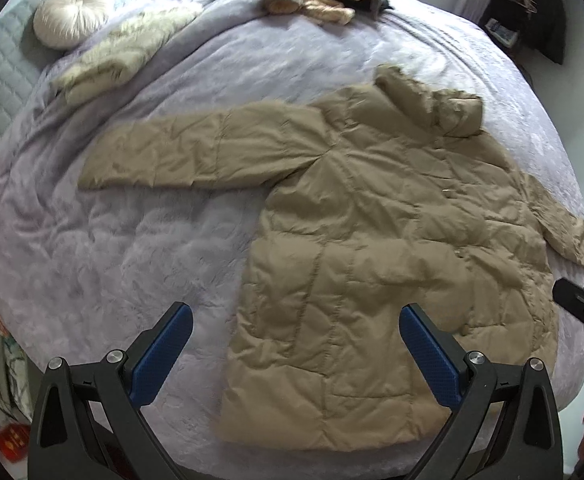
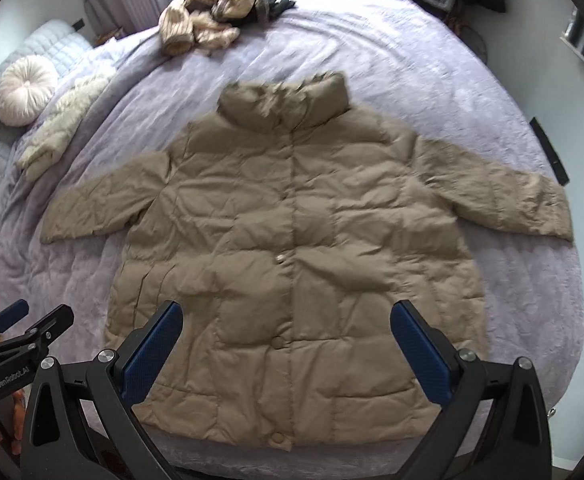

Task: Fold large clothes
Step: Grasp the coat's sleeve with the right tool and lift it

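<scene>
Both tools, left [image 1: 296, 322] & right [image 2: 286, 320], gape wide, empty, over puffy quilted tan coat [image 2: 292, 240].

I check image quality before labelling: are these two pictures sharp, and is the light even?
Left wrist view: strong fisheye bending, the tan coat slightly motion-blurred at its collar, soft even daylight. Right wrist view: same bending, the coat a little soft, no glare; the dark lens rim darkens the corners in both.
</scene>
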`<state>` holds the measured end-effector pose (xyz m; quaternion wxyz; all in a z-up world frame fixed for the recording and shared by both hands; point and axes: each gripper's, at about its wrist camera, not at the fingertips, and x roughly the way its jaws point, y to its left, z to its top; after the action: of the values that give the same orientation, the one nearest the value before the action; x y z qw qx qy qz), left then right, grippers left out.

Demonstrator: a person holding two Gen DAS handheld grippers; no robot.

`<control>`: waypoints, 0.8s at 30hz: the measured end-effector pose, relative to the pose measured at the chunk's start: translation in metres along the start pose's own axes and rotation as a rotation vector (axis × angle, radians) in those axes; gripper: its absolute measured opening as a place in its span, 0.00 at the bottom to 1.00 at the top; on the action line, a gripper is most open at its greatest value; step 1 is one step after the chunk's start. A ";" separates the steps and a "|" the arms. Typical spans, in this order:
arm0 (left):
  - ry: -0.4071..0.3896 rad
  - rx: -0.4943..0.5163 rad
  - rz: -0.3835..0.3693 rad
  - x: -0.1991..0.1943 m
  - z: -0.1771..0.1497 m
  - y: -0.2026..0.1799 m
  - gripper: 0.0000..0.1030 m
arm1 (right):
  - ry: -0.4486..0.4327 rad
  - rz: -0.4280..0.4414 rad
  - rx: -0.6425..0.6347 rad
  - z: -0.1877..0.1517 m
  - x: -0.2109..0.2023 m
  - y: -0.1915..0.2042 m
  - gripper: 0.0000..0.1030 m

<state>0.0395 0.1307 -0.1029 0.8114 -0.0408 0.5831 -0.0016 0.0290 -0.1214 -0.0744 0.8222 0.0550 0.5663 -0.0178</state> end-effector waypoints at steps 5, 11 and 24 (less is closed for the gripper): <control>0.022 -0.092 -0.062 0.038 0.013 0.051 1.00 | 0.083 0.085 -0.033 0.004 0.040 0.033 1.00; -0.030 -0.235 -0.114 0.093 0.048 0.129 1.00 | 0.143 0.086 -0.104 0.013 0.081 0.079 1.00; -0.070 -0.527 -0.200 0.226 0.127 0.265 1.00 | 0.153 0.119 -0.173 0.038 0.149 0.132 1.00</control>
<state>0.2204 0.3919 -0.2947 0.7884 -0.3076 0.5279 0.0712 0.1297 0.0104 -0.1910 0.7780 0.0186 0.6223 0.0842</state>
